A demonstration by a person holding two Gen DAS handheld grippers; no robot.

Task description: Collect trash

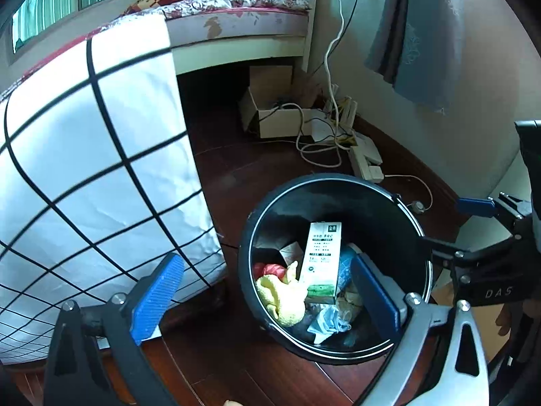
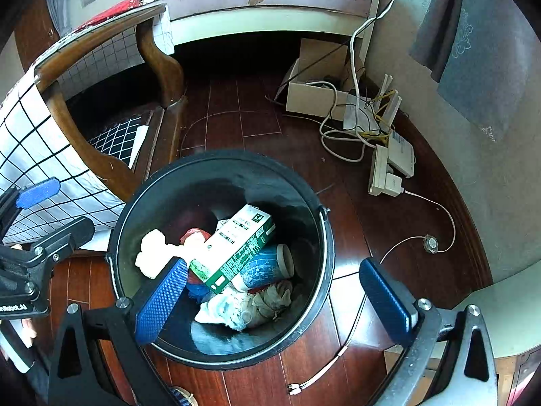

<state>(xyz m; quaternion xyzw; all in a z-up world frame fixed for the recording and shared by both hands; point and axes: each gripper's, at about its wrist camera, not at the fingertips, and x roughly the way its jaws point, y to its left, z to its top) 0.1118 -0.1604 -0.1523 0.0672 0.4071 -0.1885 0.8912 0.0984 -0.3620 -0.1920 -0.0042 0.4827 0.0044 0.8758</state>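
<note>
A round black bin [image 1: 324, 182] stands on the dark wooden floor. A white and green carton [image 1: 321, 260], a yellow cloth [image 1: 280, 297] and crumpled tissues [image 1: 328, 321] lie inside it. In the right wrist view the bin [image 2: 219, 159] holds that carton [image 2: 236, 247], a blue paper cup [image 2: 270, 265] and the tissues [image 2: 243, 304]. My left gripper [image 1: 267, 299] hangs open above the bin's near left rim, holding nothing. My right gripper [image 2: 275, 304] is wide open over the near side of the bin, also holding nothing. Each gripper shows at the edge of the other's view.
A bed with a black-grid white sheet [image 1: 94, 169] is close on the left, beside a wooden frame [image 2: 162, 61]. A cardboard box [image 2: 314, 98], a router, a power strip [image 2: 382, 176] and loose cables [image 2: 341, 142] lie by the wall behind the bin. A thin cable [image 2: 324, 372] crosses the near floor.
</note>
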